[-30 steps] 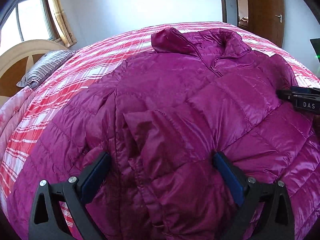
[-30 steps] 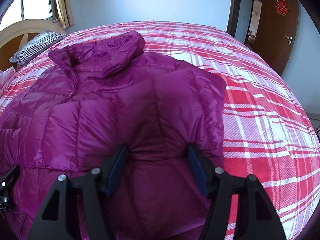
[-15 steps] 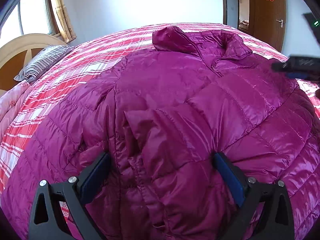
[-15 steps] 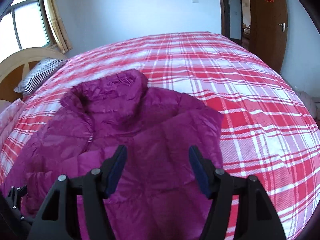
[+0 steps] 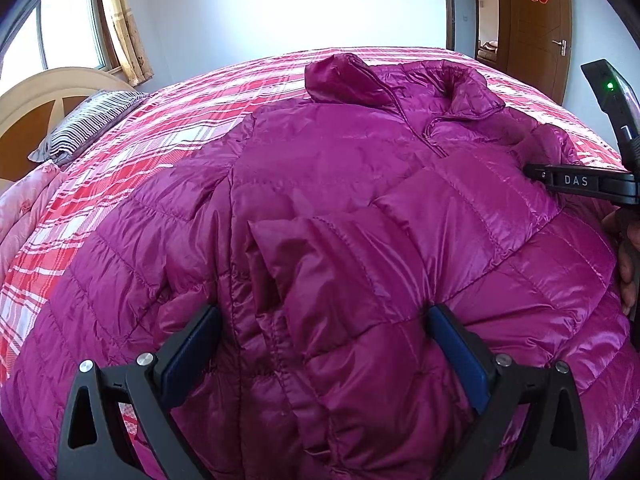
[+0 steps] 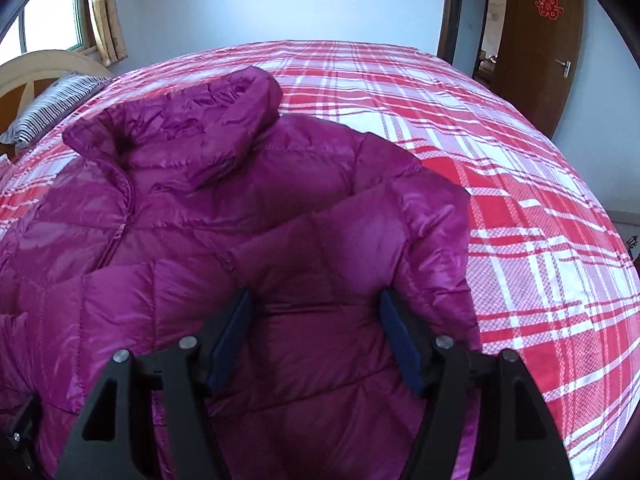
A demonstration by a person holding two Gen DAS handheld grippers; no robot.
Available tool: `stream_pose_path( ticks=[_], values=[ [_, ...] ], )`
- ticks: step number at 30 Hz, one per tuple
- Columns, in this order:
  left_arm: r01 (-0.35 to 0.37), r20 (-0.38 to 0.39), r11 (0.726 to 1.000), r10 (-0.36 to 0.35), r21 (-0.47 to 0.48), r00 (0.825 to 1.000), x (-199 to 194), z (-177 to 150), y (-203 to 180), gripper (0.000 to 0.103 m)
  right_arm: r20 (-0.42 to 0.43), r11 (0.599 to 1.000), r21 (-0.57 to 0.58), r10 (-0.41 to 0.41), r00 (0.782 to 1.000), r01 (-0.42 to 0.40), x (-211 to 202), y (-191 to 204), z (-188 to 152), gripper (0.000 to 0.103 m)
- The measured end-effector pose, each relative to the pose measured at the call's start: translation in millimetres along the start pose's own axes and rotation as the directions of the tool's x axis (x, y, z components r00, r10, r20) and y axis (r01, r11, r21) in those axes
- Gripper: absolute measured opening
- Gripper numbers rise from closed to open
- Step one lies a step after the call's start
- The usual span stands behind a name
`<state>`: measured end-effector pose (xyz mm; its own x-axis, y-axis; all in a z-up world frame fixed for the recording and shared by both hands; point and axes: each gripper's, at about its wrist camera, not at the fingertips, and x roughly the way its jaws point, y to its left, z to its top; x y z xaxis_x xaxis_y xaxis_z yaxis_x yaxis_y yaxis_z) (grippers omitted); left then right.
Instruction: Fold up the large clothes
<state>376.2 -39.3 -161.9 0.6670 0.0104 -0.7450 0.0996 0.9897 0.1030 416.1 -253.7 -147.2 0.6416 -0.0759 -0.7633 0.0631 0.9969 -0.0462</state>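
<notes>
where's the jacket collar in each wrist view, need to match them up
Left wrist view: the collar sits top centre-right, at the far end of the purple jacket, above the zip.
Right wrist view: the collar sits upper left, standing up from the jacket on the plaid bedspread.
Shared landmark: the wooden door with the red ornament, at the top right in both views.

— From my screen I read "DAS" in pale letters on the right gripper (image 5: 576,181), along its side.

— Anything else?

— A red paper character sign (image 6: 550,3) on the wooden door (image 6: 544,60); I can't read it.
</notes>
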Motion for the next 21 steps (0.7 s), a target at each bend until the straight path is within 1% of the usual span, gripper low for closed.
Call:
stream_pose_path(
  ticks=[10, 14, 16, 18, 20, 21],
  values=[
    [-0.001, -0.001, 1.000, 0.001, 0.001, 1.000, -1, 0, 0, 0.102, 0.008, 1.000, -0.010, -0.016, 1.000, 0.016, 0, 3, -3, 0.072],
    [0.014, 0.003, 1.000, -0.014, -0.011, 1.000, -4, 0, 3, 0.102, 0.008, 0.999, -0.022, -0.036, 0.999, 0.036, 1, 7, -4, 0.072],
    [0.028, 0.015, 0.999, -0.027, -0.021, 1.000, -13, -1, 11, 0.102, 0.010, 0.999, -0.018, -0.033, 0.999, 0.033, 1, 7, -5, 0.073],
    [0.016, 0.032, 1.000, -0.016, -0.018, 0.999, -29, -3, 21, 0.102, 0.011, 0.999, -0.016, -0.031, 0.999, 0.031, 2, 8, -5, 0.073],
    [0.008, 0.069, 1.000, -0.007, -0.012, 0.998, -50, -6, 35, 0.102, 0.012, 0.999, -0.017, -0.033, 0.999, 0.033, 2, 8, -5, 0.073],
    [-0.015, 0.088, 1.000, 0.015, -0.008, 0.996, -63, -9, 49, 0.102, 0.012, 0.999, -0.017, -0.033, 0.999, 0.033, 2, 8, -5, 0.073]
  ],
)
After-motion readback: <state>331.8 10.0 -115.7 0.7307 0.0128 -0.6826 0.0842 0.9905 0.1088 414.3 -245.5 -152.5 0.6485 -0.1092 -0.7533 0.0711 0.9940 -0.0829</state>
